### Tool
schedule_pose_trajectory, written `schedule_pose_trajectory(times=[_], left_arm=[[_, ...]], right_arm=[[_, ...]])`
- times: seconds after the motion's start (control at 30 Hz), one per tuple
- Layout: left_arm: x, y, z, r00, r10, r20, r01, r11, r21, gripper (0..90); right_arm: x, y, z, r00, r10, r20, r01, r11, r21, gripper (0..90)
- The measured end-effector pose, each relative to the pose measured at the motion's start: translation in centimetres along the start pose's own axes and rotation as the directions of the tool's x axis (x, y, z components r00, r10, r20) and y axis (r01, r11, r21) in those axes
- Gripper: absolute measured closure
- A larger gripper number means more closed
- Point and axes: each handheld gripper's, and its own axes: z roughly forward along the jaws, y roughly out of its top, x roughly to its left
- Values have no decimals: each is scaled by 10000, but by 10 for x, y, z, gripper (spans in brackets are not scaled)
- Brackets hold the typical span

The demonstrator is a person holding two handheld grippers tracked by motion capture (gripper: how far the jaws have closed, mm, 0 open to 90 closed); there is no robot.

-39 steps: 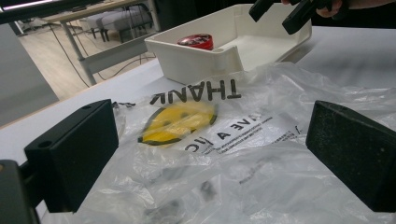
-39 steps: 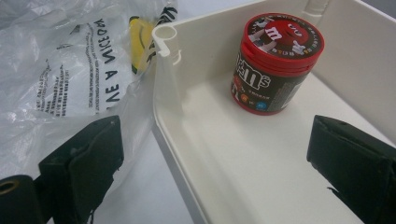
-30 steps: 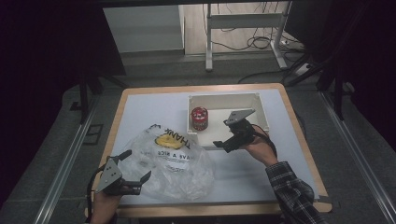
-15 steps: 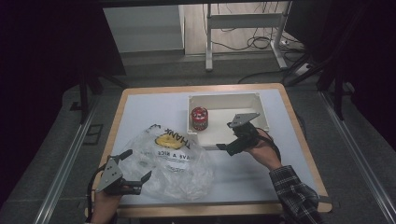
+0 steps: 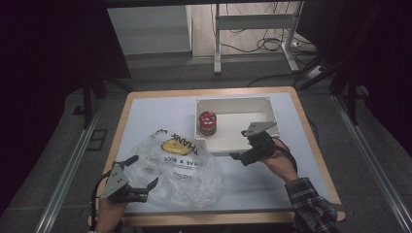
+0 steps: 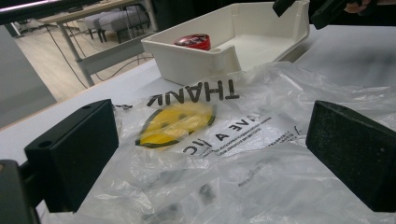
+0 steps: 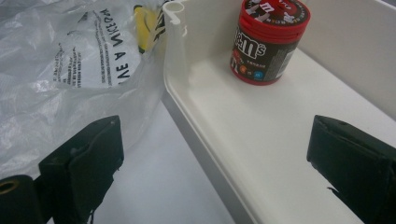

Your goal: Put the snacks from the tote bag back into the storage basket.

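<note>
I take the white tray [image 5: 272, 108] as my landmark. My right gripper [image 5: 241, 158] sits at the tray's near edge, towards its right end, with its jaws spread wide and nothing between them. In the right gripper view one jaw hangs over the tray floor and the other over the bare table just outside the near wall, so the wall runs between them; I cannot tell whether either jaw touches it. The red candy tub [image 7: 268, 39] stands upright inside the tray, in its far left corner, well apart from those jaws.

The clear plastic bag [image 5: 184, 170], printed with a yellow smiley and dark lettering, lies crumpled on the table to the left of the tray and nearer to me, its edge reaching the tray's near left corner. My left gripper [image 5: 144, 172] rests at the bag's side farthest from the tray, jaws wide open. In the left gripper view the film lies between and under them, but neither pad pinches it.
</note>
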Motion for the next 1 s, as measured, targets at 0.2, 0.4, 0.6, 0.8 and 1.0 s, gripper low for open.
schedule_pose_trajectory(times=[0.2,0.4,0.6,0.8,1.0], left_arm=[[0,0,0,10000,18,3,-18,10000,9,24],[0,0,0,10000,68,20,-68,10000,29,26],[0,0,0,9999,111,36,-111,9999,61,26],[-1,0,0,10000,58,29,-58,10000,11,27],[0,0,0,9999,107,14,-108,9999,55,26]], right_arm=[[0,-5,-4,10000,61,27,-61,10000,41,42],[0,-11,-8,9999,114,122,-116,9999,110,42],[1,-16,-13,9996,185,219,-187,9998,109,42],[2,-22,-18,9993,256,284,-257,9997,61,42],[4,-29,-23,9988,341,339,-344,9994,85,42]])
